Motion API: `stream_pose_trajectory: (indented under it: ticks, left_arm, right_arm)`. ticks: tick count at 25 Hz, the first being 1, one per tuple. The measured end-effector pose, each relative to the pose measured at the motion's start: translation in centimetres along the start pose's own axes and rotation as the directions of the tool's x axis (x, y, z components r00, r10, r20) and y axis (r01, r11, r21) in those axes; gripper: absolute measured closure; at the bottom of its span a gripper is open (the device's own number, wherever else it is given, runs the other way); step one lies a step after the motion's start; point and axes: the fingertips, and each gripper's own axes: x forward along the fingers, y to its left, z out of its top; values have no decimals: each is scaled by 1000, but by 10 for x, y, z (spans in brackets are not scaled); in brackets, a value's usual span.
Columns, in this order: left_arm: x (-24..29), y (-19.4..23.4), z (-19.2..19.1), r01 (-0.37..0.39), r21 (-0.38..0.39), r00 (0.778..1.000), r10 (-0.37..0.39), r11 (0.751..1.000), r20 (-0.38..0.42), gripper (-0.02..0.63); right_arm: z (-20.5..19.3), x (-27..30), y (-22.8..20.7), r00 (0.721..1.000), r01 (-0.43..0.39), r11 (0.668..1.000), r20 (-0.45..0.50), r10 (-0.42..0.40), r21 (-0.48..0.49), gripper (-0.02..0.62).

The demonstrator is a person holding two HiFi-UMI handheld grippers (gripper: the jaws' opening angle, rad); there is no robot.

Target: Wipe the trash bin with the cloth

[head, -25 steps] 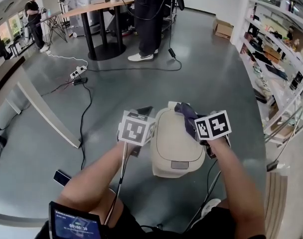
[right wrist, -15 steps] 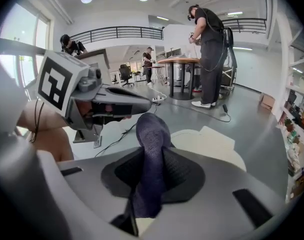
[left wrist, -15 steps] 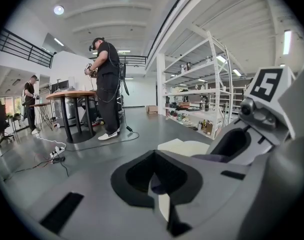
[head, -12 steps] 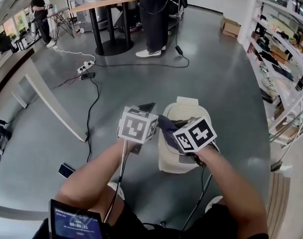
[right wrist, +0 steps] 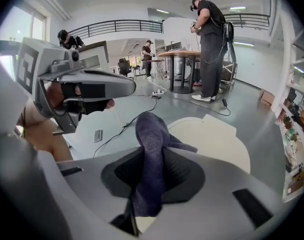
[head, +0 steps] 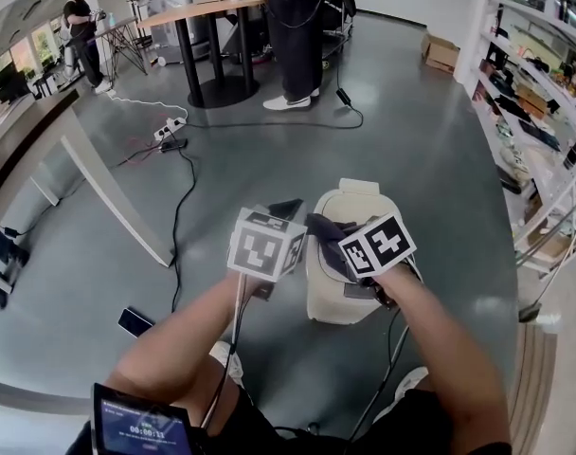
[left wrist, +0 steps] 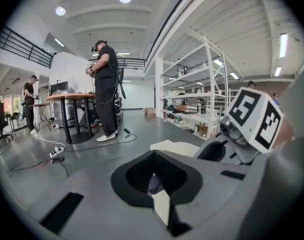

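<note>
Nearest the person, one small lit screen (head: 141, 427) sits at the bottom edge of the head view, and one dark phone (head: 136, 322) lies flat on the grey floor (head: 440, 159) to the left of the arms.

There are two grippers, each with one marker cube. The left hand-held gripper (left wrist: 160, 204) has its jaws only narrowly apart with nothing clamped. A sliver of cream and purple shows through the gap. It hangs just beside the bin's left flank. The right hand-held gripper (right wrist: 144, 204) is closed on the one cloth (right wrist: 151, 149), a dark purple rag that rises out of the jaws and folds forward. In the head view its length runs from that gripper up and leftward across the lid.

The one trash bin (head: 326, 287) is cream and stands on the floor directly under both grippers, lid up. Its long axis points away from the person, with the squared tab (head: 359, 188) at the far end. The cloth rests on the near half of the lid.

Beyond, black cables (head: 179, 207) trail over the floor to one white power strip (head: 171, 125). Farther off stands one wooden-topped bench (head: 203, 9) on a round foot. One person in dark trousers (head: 293, 41) stands beside it, and a second person (head: 84, 27) is at far left. One cardboard box (head: 442, 51) sits by the white shelves (head: 539, 93) along the right.
</note>
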Motion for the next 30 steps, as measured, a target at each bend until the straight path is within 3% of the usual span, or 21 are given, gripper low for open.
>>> stream_pose_trajectory:
  ticks: [11,20,30]
  left_arm:
    - [-13,-16,-8,-2,25,1000,2,1000,-20,609]
    - [-12,-20,-12,-13,37,1000,14,999,-27,609]
    - [-7,-40,-12,27,64,999,-24,998,-45,609]
  right_arm:
    - [-23,-24,-38,998,63,993,25,-66,101,506]
    - [-41,-36,-55,995,98,988,23,-102,119,506]
    - [-59,-58,-84,980,190,961,24,-198,199,506]
